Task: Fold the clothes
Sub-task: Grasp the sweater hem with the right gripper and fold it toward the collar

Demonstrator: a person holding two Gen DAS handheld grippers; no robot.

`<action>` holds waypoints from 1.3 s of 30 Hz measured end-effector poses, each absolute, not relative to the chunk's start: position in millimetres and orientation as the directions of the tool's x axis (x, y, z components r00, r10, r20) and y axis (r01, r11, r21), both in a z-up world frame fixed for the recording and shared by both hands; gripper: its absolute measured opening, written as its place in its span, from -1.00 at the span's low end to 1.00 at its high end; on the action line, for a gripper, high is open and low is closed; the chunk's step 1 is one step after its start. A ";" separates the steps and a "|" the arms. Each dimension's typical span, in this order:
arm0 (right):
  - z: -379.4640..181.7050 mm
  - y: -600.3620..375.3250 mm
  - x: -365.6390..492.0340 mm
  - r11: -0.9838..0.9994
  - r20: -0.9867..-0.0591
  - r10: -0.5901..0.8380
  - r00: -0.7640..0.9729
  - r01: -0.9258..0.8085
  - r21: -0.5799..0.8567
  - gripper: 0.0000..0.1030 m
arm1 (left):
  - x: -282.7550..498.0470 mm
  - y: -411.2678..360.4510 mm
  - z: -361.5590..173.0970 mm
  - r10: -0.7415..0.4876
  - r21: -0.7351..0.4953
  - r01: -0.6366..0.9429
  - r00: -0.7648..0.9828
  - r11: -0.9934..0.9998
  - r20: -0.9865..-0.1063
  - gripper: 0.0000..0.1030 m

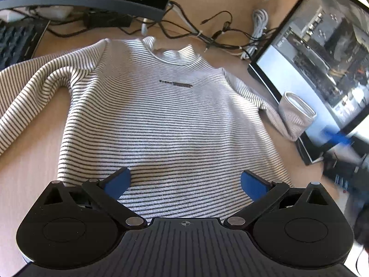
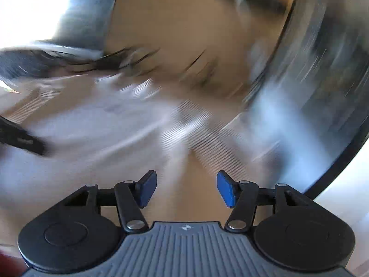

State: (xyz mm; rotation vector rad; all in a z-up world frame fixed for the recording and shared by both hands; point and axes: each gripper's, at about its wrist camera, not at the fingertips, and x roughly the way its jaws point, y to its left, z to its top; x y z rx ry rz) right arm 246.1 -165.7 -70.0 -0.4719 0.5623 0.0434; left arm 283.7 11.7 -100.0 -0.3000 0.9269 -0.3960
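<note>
The counter [image 1: 27, 161] is covered at its middle by the striped sweater [image 1: 161, 120], spread flat, collar toward twelve o'clock. The left gripper [image 1: 184, 182] is held over the hem, jaws wide apart. The right gripper [image 2: 186, 188] is seen blurred, jaws apart, nothing between.
</note>
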 end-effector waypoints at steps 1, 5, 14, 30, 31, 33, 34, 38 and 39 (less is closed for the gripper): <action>-67.4 -166.3 248.7 0.848 -0.461 -0.151 0.875 -0.125 -0.516 0.11 | 284.1 10.7 -99.8 -0.452 -0.413 0.199 0.537 0.889 -0.713 1.00; -83.6 -167.9 273.2 0.718 -0.412 -0.240 0.879 -0.124 -0.685 0.19 | 282.1 5.6 -100.2 -0.432 -0.375 0.220 0.539 0.901 -0.723 1.00; -98.5 -170.6 324.8 0.730 -0.523 -0.257 0.812 -0.192 -0.656 -0.71 | 283.2 6.1 -100.6 -0.426 -0.361 0.227 0.535 0.905 -0.730 1.00; 108.2 -183.1 390.7 0.949 -0.356 0.295 0.887 -0.230 0.215 -0.74 | 281.2 10.7 -103.4 -0.435 -0.371 0.231 0.558 0.899 -0.707 1.00; 107.3 -174.7 392.1 0.937 -0.355 0.330 0.875 -0.257 0.238 -0.74 | 281.2 11.1 -103.5 -0.436 -0.374 0.229 0.559 0.899 -0.706 1.00; 100.0 -155.4 394.8 0.922 -0.360 0.374 0.855 -0.301 0.243 -0.74 | 282.8 12.3 -103.1 -0.439 -0.380 0.226 0.555 0.897 -0.707 1.00; 95.4 -146.1 395.7 0.916 -0.364 0.391 0.846 -0.320 0.241 -0.74 | 284.2 13.1 -103.0 -0.442 -0.381 0.228 0.551 0.896 -0.708 1.00; 74.1 -123.3 404.5 0.887 -0.402 0.454 0.795 -0.361 0.287 -0.74 | 284.8 14.3 -103.2 -0.451 -0.386 0.237 0.544 0.891 -0.707 1.00; 69.9 -118.5 406.1 0.881 -0.412 0.467 0.782 -0.371 0.294 -0.74 | 284.5 14.8 -103.3 -0.454 -0.389 0.239 0.543 0.890 -0.706 1.00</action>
